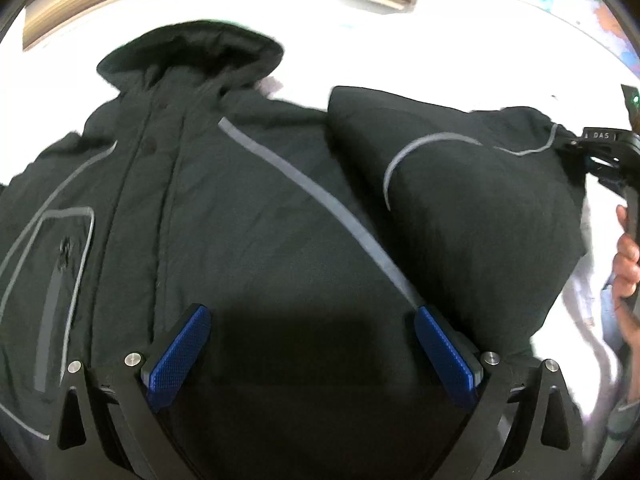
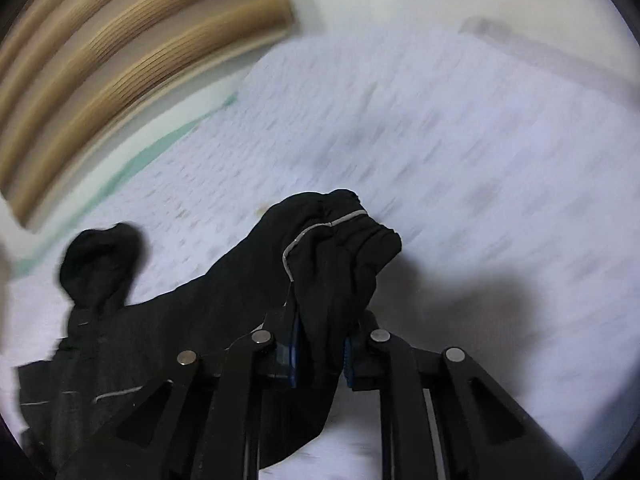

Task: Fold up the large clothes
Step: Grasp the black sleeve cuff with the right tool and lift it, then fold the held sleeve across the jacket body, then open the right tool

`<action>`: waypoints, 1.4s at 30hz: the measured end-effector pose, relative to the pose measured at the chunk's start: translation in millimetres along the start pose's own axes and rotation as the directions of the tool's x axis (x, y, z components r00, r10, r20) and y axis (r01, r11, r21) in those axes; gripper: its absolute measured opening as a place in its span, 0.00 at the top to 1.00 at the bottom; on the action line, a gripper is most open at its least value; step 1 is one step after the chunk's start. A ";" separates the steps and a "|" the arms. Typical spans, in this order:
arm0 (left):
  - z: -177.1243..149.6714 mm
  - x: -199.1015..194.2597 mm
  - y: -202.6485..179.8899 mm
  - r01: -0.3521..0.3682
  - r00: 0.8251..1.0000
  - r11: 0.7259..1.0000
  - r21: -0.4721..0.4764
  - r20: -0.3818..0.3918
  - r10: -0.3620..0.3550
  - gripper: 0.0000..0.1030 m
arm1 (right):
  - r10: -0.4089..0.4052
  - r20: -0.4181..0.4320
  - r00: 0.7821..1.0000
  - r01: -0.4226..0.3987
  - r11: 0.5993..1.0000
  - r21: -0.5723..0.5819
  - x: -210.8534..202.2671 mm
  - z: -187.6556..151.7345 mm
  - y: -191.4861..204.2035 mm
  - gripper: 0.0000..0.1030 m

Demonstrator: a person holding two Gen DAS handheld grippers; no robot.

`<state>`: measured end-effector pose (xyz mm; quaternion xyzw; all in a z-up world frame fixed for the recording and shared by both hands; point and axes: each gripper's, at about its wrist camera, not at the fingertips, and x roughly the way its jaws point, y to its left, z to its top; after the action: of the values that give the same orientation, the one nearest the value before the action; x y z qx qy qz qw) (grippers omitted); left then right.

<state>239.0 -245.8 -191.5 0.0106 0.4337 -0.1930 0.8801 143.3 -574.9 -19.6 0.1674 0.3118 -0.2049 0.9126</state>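
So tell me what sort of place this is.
Probably a bedroom at home: the black jacket lies spread on a white patterned bedsheet, a slatted wooden headboard stands behind it, and a colourful map hangs on the wall.

This looks like a bedroom in a home. A big bed (image 2: 460,128) fills most of what can be seen. It has a soft white sheet with a faint small pattern. A black coat (image 1: 224,208) with a hood lies spread out on the bed. Behind the bed, at its far edge, stands a wooden headboard (image 2: 132,52) with long curved grooves. Past the bed's far right corner, something with bright colours (image 1: 576,4) shows, too blurry to tell what it is.
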 end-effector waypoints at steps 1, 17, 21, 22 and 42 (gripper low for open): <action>7.9 -8.4 -8.7 0.024 1.000 1.000 0.019 0.014 -0.024 0.01 | -0.045 0.032 0.998 0.045 0.999 -0.002 -14.5 9.6 -6.9 0.82; 47.4 88.7 -115.1 0.176 0.976 0.972 0.154 -0.158 -0.152 0.01 | -0.164 0.006 0.986 0.161 0.974 0.159 -14.1 34.3 -140.0 0.83; 50.7 80.0 -116.1 0.169 0.978 0.970 0.176 -0.149 -0.143 0.01 | -0.096 0.035 0.995 0.091 0.988 0.127 -14.7 30.2 -130.4 0.83; 51.1 75.4 -113.9 0.173 0.978 0.971 0.166 -0.143 -0.150 0.01 | -0.072 0.042 0.997 0.066 0.991 0.119 -18.2 28.6 -127.1 0.83; -7.8 -143.0 70.2 -0.139 0.983 0.990 -0.003 0.119 0.139 0.01 | 0.377 -0.166 0.911 -0.412 0.849 -0.332 -74.3 -63.8 176.5 0.83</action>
<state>179.1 -132.1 -97.0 0.0314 0.3780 -0.1325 0.9157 142.2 -375.5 11.3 0.0673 0.3456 0.0557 0.9343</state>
